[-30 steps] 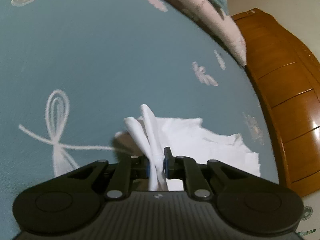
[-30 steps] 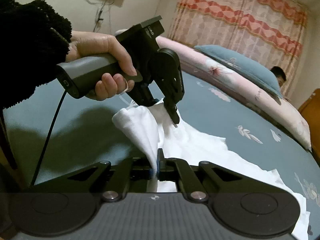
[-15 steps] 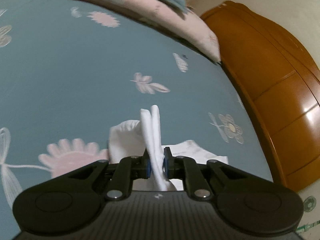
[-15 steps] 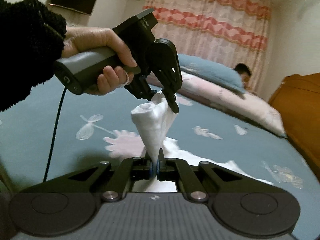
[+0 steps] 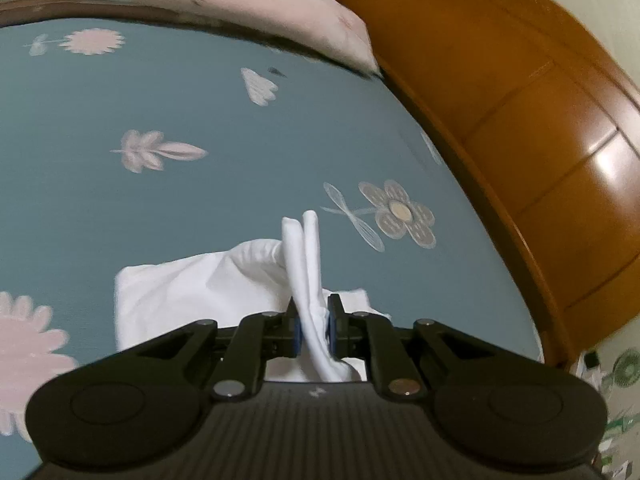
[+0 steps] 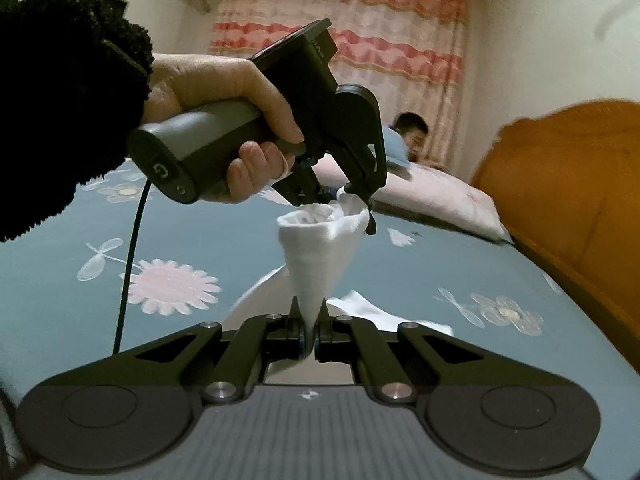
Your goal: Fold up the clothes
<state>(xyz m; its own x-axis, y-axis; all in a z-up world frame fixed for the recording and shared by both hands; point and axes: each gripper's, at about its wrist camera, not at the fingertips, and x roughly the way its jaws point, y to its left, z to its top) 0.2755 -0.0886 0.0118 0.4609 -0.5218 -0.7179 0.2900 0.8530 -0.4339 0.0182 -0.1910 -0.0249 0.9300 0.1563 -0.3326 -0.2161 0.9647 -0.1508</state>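
Note:
A white garment (image 5: 192, 288) is lifted off the teal flowered bedspread (image 5: 120, 120). My left gripper (image 5: 313, 326) is shut on a bunched fold of it, which sticks up between the blue pads. In the right wrist view the same garment (image 6: 320, 256) stretches taut from my right gripper (image 6: 309, 334), shut on its edge, up to the left gripper (image 6: 356, 200), held by a hand (image 6: 224, 92) in a black fuzzy sleeve. The rest of the cloth trails down onto the bed below both grippers.
A pink floral pillow (image 6: 436, 200) and a blue pillow lie along the head of the bed. A person (image 6: 410, 136) lies behind them. An orange wooden headboard (image 5: 520, 120) bounds the right side. Striped curtains (image 6: 340, 40) hang at the back wall.
Both grippers have swept across the bed towards the headboard side and risen, carrying the garment. More of the cloth has left the bedspread, and the stretch between the grippers has pulled tight.

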